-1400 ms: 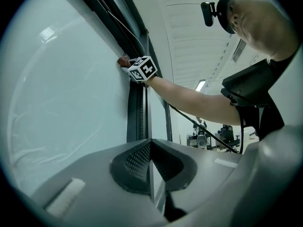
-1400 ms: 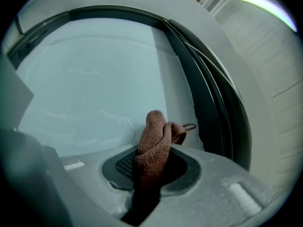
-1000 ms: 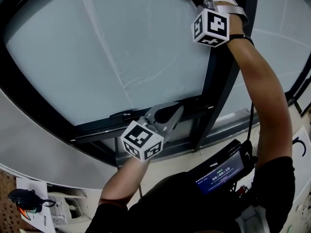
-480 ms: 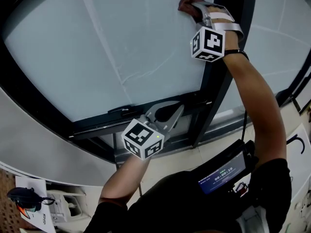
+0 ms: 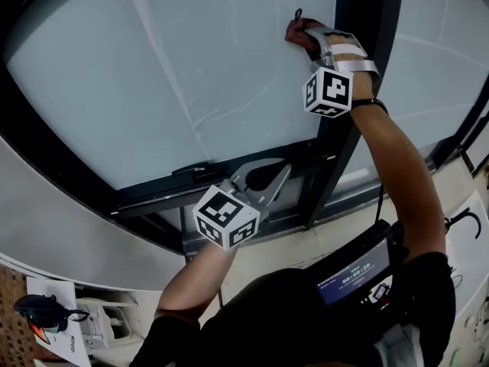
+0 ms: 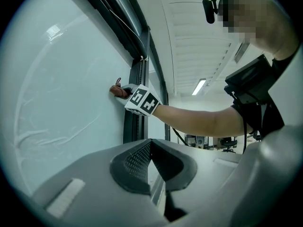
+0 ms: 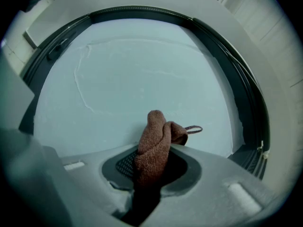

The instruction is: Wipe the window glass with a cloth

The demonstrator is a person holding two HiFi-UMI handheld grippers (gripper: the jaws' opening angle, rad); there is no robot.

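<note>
Clamps brown cloth (image 7: 152,148) in right tongs (image 5: 308,40), bunched upright, pressed to window glass (image 5: 153,75) dead ahead, most pane lying left of them. Holds left tongs (image 5: 261,182) closed on nothing, lower by the frame (image 5: 153,193), farther off.

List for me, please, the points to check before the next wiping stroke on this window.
1. Brown knitted cloth clamped in the right gripper: ok.
2. Cloth against the pale window glass: ok, it appears pressed on.
3. Left gripper out of the wiping path: ok, shut, empty, low by the bottom frame.
4. Room to the right: not ok, the black vertical frame bar is right beside the cloth.
5. Glass clean: not ok, curved streaks show at lower middle.
6. Cloth damp: cannot tell.
</note>
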